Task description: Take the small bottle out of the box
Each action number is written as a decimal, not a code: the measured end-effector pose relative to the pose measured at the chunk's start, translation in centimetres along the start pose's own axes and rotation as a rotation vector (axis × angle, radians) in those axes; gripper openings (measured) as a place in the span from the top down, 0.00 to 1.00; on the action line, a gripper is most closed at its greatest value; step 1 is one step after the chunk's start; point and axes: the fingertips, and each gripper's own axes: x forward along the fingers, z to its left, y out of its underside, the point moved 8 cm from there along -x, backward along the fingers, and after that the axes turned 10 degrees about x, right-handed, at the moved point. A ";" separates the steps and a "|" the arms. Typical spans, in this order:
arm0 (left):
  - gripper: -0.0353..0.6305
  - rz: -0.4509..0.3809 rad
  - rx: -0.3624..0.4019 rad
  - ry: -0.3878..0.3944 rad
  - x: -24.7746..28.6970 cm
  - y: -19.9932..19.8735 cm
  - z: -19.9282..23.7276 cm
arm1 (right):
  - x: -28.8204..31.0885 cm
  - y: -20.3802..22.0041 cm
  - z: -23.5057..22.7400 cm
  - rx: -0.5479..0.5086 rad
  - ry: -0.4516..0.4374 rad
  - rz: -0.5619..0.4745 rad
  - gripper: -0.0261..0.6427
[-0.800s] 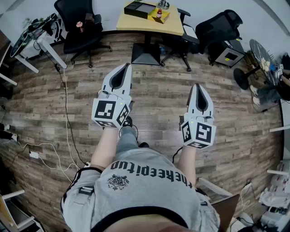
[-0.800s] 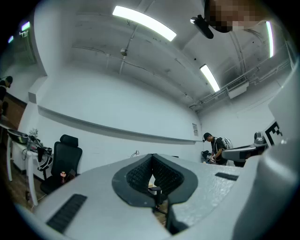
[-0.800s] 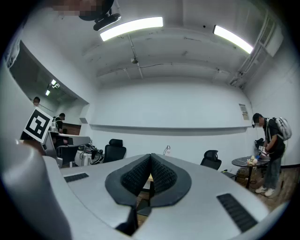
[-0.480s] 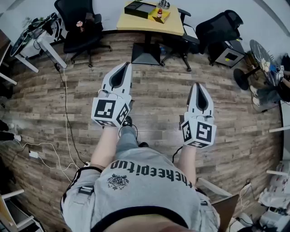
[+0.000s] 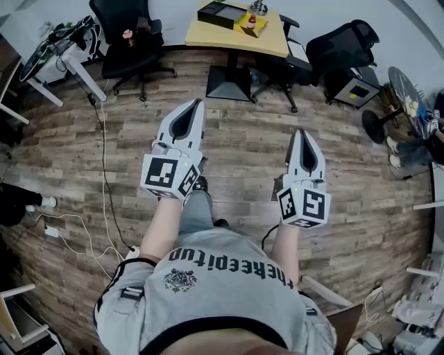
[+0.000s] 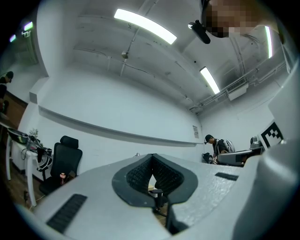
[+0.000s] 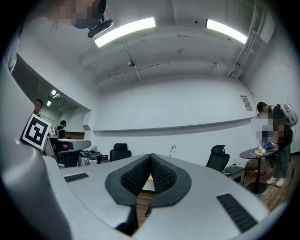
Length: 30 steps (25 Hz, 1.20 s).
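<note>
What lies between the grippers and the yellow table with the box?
Head view: only wood floor and the dark foot plate separate the left gripper and right gripper from the yellow table.

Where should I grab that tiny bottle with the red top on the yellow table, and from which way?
Best guess: take the bottle by its upper part, just under the red top, coming straight down from above. It seems to stand upright in the yellow box, whose walls would block a sideways reach. It is too far away to tell more.
</note>
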 end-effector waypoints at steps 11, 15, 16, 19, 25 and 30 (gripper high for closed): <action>0.94 -0.014 -0.021 -0.005 7.4 2.1 5.1 | 8.4 0.5 -0.2 -0.019 0.014 0.005 0.96; 0.94 -0.021 -0.025 0.023 11.6 2.9 7.5 | 12.8 0.0 -0.3 -0.044 0.022 -0.014 0.96; 0.94 -0.024 -0.027 0.030 12.6 3.0 8.2 | 13.9 0.0 -0.3 -0.048 0.027 -0.016 0.96; 0.94 -0.035 -0.026 0.054 15.6 3.4 10.0 | 17.1 0.0 -0.4 -0.052 0.040 -0.020 0.96; 0.94 -0.037 -0.021 0.077 20.7 4.6 14.0 | 23.4 0.3 -0.1 -0.051 0.054 -0.034 0.96; 0.94 -0.041 -0.016 0.096 24.1 5.4 17.1 | 27.8 0.8 0.3 -0.046 0.068 -0.042 0.96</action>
